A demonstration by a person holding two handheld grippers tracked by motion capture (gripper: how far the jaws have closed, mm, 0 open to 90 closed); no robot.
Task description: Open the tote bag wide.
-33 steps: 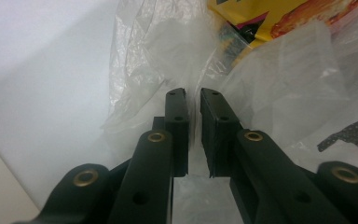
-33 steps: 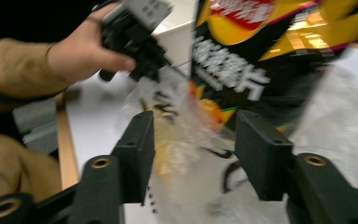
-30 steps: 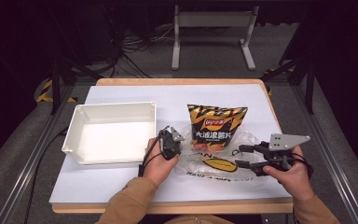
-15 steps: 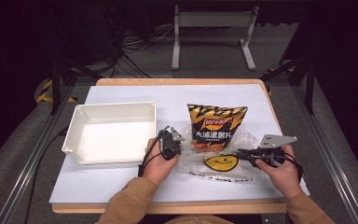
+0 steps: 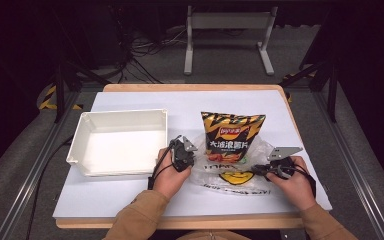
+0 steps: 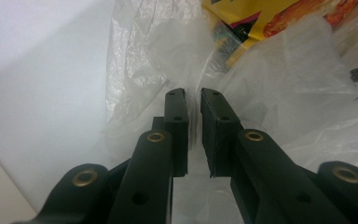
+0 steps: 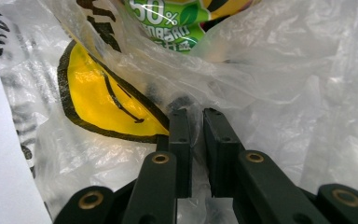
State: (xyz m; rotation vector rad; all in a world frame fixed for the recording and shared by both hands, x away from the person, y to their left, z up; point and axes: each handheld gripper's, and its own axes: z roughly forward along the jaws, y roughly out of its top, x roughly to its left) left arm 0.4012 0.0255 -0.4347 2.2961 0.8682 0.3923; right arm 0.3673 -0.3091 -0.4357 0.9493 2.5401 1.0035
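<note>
A white-topped table with a wooden rim carried a white tray toward its left edge; a clear plastic bag lay near the front edge, right of centre, a crisp packet on it.

white tray, metal stand, floor cables

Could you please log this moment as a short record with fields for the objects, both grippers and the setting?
bag: clear plastic bag with a yellow smiley print, lying on the table, crumpled
contents: chip bag, its lower part inside the plastic bag's mouth
left gripper: jaws closed on the plastic bag's film at its left edge
right gripper: jaws closed on the film at its right edge
bin: white bin, empty, left of the bags
surface: table with a white cover
</note>
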